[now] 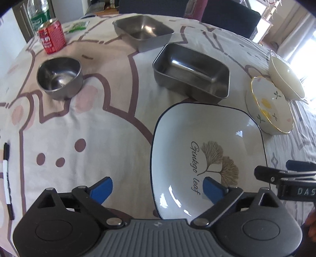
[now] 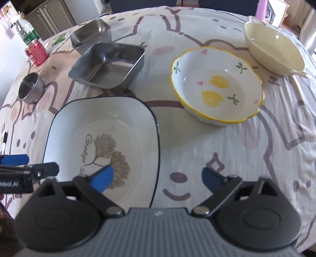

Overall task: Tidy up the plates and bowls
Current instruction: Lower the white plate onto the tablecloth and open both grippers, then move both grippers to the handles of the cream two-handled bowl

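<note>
Six dishes on the patterned tablecloth (image 2: 227,150), none stacked:

- Square white plate (image 2: 102,138), dark rim, leaf print. Lies flat at the near edge of the table, directly below both grippers.
- Scalloped bowl (image 2: 217,93) with lemon print, just to the plate's right, apart from it.
- Cream bowl (image 2: 274,47), beyond the scalloped one, near it.
- Two steel trays: the nearer tray (image 2: 107,66) sits just behind the plate; the farther tray (image 2: 91,34) is behind that.
- Small steel bowl (image 2: 30,88), off to the left, well apart.

Bystanders: red can (image 2: 36,52), water bottle (image 1: 38,13), black marker (image 1: 7,181).

Left gripper (image 1: 158,187): fingers spread wide, straddling the plate's left rim, nothing pinched.
Right gripper (image 2: 158,179): fingers likewise wide, straddling the right rim, nothing held.

Step in hand, as I judge it: the plate has been set down as the base of a pile, and both hands are free. The next move probably calls for reaching to the scalloped bowl, gripping its rim squarely, and seating it centred on the plate without sliding the glazed surfaces.
</note>
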Motion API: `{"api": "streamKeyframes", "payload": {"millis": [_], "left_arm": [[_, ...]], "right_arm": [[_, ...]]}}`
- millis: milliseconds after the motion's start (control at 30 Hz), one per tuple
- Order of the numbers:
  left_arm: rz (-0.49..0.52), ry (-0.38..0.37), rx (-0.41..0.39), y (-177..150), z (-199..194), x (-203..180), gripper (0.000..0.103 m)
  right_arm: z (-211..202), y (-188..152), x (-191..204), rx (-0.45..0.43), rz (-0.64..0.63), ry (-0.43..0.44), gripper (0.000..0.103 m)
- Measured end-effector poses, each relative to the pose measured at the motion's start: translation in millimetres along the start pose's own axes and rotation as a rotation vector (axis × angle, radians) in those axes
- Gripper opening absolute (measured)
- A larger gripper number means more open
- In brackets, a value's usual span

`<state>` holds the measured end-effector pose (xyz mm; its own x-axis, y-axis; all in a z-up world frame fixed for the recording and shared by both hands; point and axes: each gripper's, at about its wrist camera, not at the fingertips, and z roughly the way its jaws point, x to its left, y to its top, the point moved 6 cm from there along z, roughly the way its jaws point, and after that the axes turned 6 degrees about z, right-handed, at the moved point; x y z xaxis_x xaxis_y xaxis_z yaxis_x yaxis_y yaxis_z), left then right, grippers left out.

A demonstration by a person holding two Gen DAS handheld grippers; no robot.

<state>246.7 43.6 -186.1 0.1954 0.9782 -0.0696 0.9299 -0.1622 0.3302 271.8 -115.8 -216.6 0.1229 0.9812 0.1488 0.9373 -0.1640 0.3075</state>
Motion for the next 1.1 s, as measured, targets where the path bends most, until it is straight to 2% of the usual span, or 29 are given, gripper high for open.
{"api": "streamKeyframes", "payload": {"millis": [100,300,533,700,800,933,1033,1100], "left_arm": [[0.010,0.017,-0.030,1,-9,-2,0.102],[0.020,0.011,-0.169,12,-41,-17,0.103],[0.042,-0.033,-0.333,37,-72,-53,0.103],[0.077,-0.103,-0.417,59,-81,-95,0.103],[0.128,-0.123,-0.459,80,-84,-125,0.103],[0.190,-0.173,-0.503,118,-91,-164,0.103],[0.284,-0.192,-0.559,150,-98,-198,0.103],[0.341,-0.191,-0.590,172,-100,-219,0.103]], "right_arm": [[-8,-1,-4,-0.015,0.000,0.008,0.103],[-37,6,-19,-0.111,0.044,0.035,0.103],[-88,23,-63,-0.332,0.191,0.084,0.103],[-114,36,-106,-0.452,0.334,0.093,0.103],[-123,45,-136,-0.510,0.427,0.078,0.103],[-128,66,-171,-0.542,0.534,0.060,0.103],[-129,83,-194,-0.601,0.632,0.030,0.103],[-122,93,-204,-0.576,0.676,0.043,0.103]]}}
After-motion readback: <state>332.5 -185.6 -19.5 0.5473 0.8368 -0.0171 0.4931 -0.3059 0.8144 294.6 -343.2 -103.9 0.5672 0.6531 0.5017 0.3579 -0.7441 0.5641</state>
